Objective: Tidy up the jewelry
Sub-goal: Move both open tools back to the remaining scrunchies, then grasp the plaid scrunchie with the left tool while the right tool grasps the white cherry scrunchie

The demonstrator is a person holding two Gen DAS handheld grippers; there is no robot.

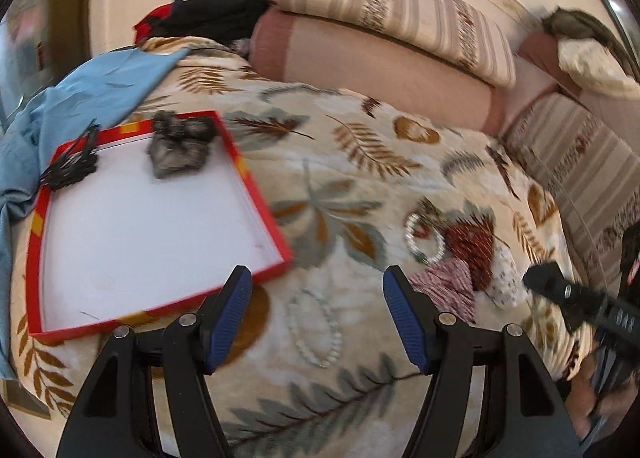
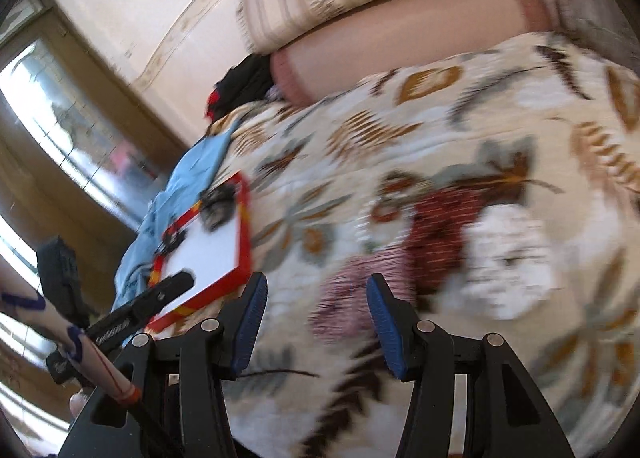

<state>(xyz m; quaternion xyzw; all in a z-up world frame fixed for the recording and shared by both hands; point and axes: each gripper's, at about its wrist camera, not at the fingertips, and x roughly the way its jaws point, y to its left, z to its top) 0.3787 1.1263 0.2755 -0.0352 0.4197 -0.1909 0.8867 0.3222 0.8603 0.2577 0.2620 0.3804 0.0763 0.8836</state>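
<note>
A shallow red box (image 1: 256, 182) with a white floor lies on the leaf-print blanket; the right wrist view shows the same red box (image 2: 245, 218) at mid left. In it sit a grey-black fluffy piece (image 1: 180, 146) and a bundle of black hairpins (image 1: 74, 164). A pale bead necklace (image 1: 316, 330) lies just ahead of my left gripper (image 1: 318, 318), which is open and empty. A pearl bracelet (image 1: 424, 238) and three scrunchies, pink striped (image 1: 448, 286), dark red (image 1: 472, 242) and white (image 1: 506, 278), lie to the right. My right gripper (image 2: 316, 318) is open above the pink scrunchie (image 2: 348, 298).
Striped and pink bolsters (image 1: 380, 58) line the far side of the bed by the wall. A blue cloth (image 1: 80, 98) lies beside the box, and dark clothes (image 1: 208, 18) sit behind. A window (image 2: 60, 130) is at left in the right wrist view.
</note>
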